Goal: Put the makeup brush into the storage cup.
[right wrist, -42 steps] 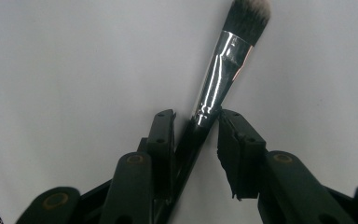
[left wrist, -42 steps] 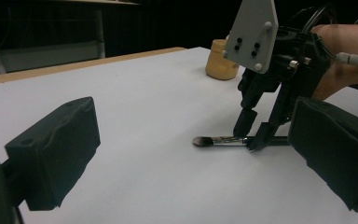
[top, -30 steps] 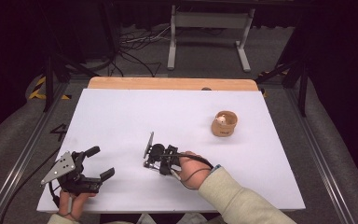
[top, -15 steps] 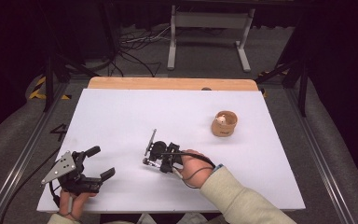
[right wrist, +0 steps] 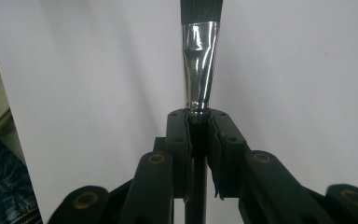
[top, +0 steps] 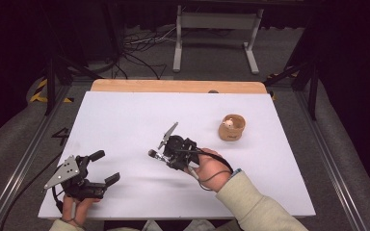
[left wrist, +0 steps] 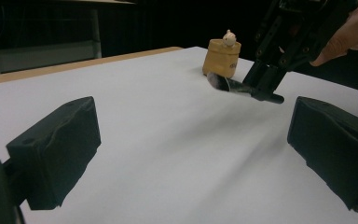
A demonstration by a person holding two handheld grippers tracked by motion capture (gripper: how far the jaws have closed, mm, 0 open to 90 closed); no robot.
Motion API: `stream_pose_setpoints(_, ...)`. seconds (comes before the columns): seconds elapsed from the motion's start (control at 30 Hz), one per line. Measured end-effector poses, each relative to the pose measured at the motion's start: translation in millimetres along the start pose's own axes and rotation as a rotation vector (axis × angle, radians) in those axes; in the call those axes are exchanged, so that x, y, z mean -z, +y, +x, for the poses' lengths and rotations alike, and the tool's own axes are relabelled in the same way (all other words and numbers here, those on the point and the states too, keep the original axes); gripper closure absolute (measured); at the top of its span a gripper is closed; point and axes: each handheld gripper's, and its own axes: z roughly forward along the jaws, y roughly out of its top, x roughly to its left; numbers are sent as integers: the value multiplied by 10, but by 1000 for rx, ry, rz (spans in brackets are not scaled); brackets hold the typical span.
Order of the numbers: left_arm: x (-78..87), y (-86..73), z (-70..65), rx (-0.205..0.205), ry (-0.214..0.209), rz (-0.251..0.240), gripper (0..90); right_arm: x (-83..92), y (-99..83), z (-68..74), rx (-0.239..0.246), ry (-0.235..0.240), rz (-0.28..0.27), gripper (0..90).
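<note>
From the high view, a white bench was seen with the left gripper parked at the near left corner, its fingers spread wide with nothing between them. The right gripper was held near the middle of the bench, pointed left, by a hand coming out of a pale sleeve. A small wooden cup with a little pale figure inside was sat off to the far right, well apart from both grippers.

In the left gripper view, the two black fingers were wide apart over bare bench. Further off, the right gripper was seen with a brush poking out of it, just above the surface, and the cup behind.

In the right gripper view, the fingers were clamped tight on the brush, gripped right below the shiny metal ferrule, with the dark bristles cut off at the top edge. Denim and a bit of pale fabric were visible at the left.
</note>
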Motion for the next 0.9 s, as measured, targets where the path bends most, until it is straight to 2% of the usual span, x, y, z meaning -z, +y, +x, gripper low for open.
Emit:
stream_pose_setpoints(0.1,-3,2,3,-6,-2,1,30,86,-38,-29,-8,-11,-56,794)
stream_pose_setpoints(0.13,-3,2,3,-6,-2,1,30,86,-38,-29,-8,-11,-56,794)
stream_pose_setpoints(0.17,-6,2,5,-9,0,-2,30,148,-68,-51,-16,-16,-93,794)
stream_pose_setpoints(0.27,-8,1,1,-3,0,-2,30,209,-112,-80,-27,-21,-141,794)
stream_pose_setpoints(0.3,-8,1,1,-3,-1,-2,30,209,-112,-80,-27,-21,-141,794)
stream_pose_setpoints(0.5,-11,0,-4,1,-4,0,30,330,-196,-153,-48,-37,-230,794)
stream_pose_setpoints(0.77,-10,0,-2,1,-9,1,30,487,-318,-215,-86,-69,-346,794)
stream_pose_setpoints(0.9,-9,2,-8,4,-8,0,30,544,-387,-232,-102,-101,-403,794)
